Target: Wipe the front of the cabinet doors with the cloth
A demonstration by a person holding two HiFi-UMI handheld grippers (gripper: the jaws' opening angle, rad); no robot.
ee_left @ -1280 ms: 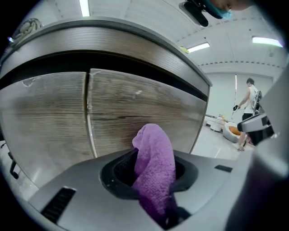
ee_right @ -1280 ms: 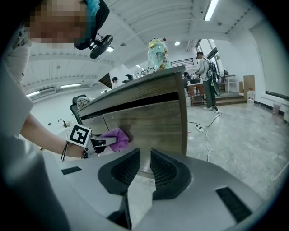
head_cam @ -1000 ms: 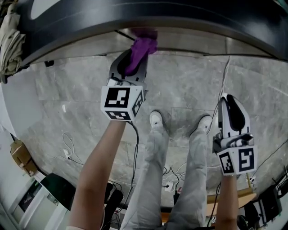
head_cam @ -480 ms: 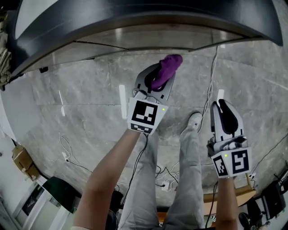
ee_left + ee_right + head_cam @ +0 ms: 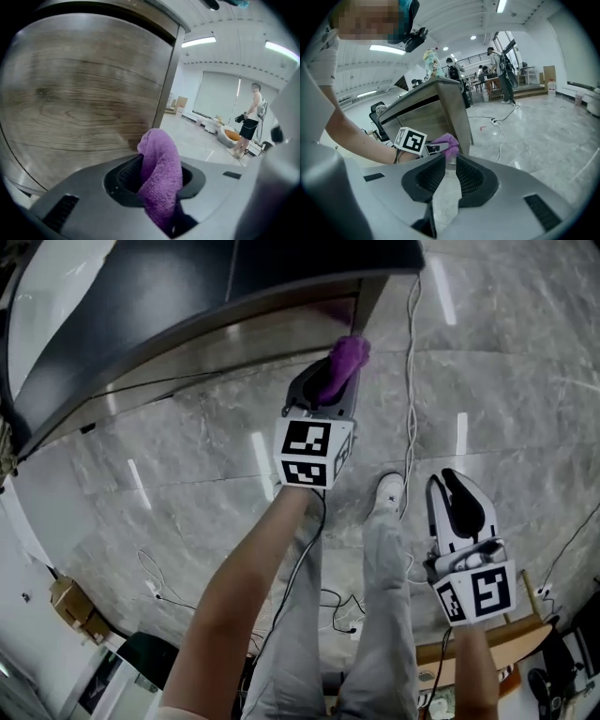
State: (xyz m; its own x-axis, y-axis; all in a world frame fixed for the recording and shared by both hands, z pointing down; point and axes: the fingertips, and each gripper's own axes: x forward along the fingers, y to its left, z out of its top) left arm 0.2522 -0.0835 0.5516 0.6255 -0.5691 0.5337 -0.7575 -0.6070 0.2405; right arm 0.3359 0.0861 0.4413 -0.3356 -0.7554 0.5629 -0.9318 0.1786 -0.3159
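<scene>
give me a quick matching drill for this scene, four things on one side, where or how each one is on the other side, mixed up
1 purple cloth
2 right gripper
3 cabinet door
4 white cable

a lying on the floor
b wood-grain front
c clamped in the left gripper
d jaws slightly apart, nothing between them

Pairs: 1-c, 2-d, 3-b, 4-a

Grey trousers [image 5: 386, 615], white sneaker [image 5: 389, 491]
</scene>
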